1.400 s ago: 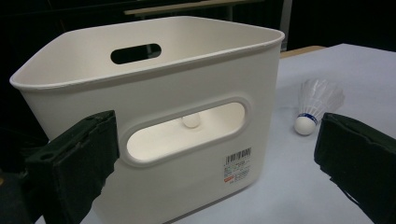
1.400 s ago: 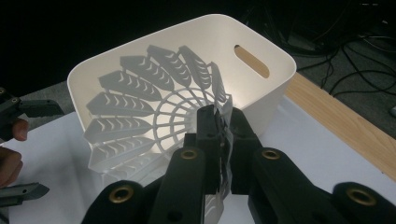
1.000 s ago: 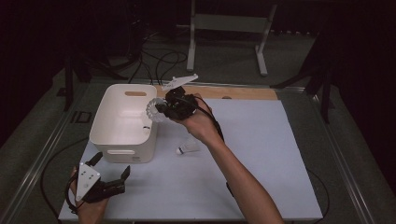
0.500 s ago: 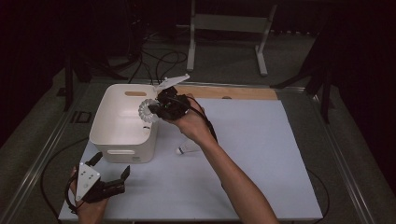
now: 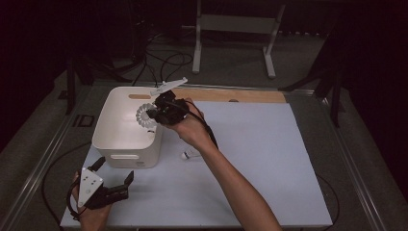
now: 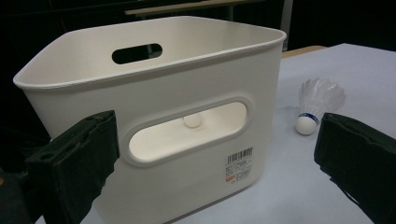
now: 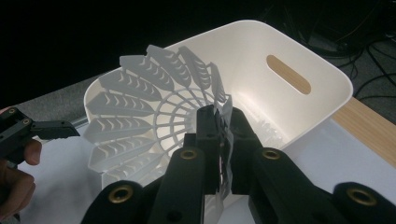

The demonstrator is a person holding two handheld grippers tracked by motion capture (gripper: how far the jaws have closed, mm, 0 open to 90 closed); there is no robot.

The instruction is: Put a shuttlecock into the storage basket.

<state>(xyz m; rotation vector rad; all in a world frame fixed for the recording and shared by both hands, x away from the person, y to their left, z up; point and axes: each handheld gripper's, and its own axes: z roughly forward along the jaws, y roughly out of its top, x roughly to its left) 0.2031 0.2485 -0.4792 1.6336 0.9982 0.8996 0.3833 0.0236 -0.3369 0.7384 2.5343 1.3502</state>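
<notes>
Table covered with a pale, matte blue-white sheet, flat and plain; a strip of bare wood along its far edge. Metal rail frames the table's sides. Room dark, grey floor behind with black cables looping and a white metal stand on two legs.

White plastic bin at the table's left, smooth, slightly glossy, rounded corners, slot handles cut into its walls; barcode sticker on the near wall in the left gripper view. Through the near slot a small white ball-like cork shows inside the bin.

Right gripper held over the bin's right rim, black jaws pressed together, pinching the edge of a white plastic shuttlecock; its skirt is a lacy net of ribs and feather-shaped vanes, fanned wide in the right gripper view, hanging above the bin's open mouth.

Second shuttlecock lies on the sheet just right of the bin, translucent skirt, round white cork with a blue band; small in the high view, near the person's right forearm.

Left gripper at the near left corner of the table, jaws spread wide, nothing between them, pointed toward the bin's near wall
</notes>
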